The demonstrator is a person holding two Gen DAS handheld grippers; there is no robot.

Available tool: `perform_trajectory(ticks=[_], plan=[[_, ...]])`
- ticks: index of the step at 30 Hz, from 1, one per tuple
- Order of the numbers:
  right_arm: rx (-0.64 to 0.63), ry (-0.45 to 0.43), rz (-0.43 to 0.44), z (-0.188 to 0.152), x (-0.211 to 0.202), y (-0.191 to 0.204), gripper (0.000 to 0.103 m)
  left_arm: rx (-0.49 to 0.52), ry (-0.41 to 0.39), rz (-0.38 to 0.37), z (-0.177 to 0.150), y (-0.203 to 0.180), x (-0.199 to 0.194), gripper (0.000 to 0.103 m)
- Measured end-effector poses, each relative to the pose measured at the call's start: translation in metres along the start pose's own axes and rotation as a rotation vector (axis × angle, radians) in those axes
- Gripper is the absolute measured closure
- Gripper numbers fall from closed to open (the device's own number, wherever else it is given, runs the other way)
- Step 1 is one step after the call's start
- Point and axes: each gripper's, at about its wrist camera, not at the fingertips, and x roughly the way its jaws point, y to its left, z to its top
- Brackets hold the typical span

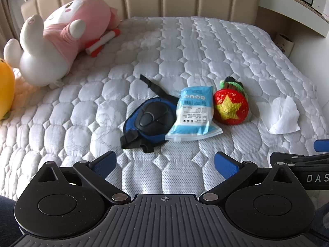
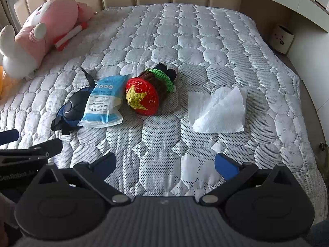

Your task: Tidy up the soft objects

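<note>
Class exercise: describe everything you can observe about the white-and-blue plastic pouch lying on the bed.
The flat white-and-blue plastic pouch looks soft and sealed, with a blue printed top panel, small dark text on its white middle and a clear crinkled bottom edge. It lies flat on the quilted white mattress cover, tilted slightly. One edge overlaps the blue-and-black padded guard; its other side lies close beside the red woven ball with a yellow star. Neither gripper touches it.

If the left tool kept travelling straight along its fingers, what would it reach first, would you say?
Most likely the blue knee pad and the plastic pouch overlapping it. The open left tool has only bare mattress before them, though depth is hard to judge.
</note>
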Motion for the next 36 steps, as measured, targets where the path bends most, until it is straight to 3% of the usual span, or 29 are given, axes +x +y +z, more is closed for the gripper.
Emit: perform_trajectory(ticks=[36], plan=[[-0.012, 0.020, 0.040, 0.000, 0.021, -0.012, 0.000, -0.022, 0.034, -0.005, 0.003, 0.009, 0.016, 0.000]])
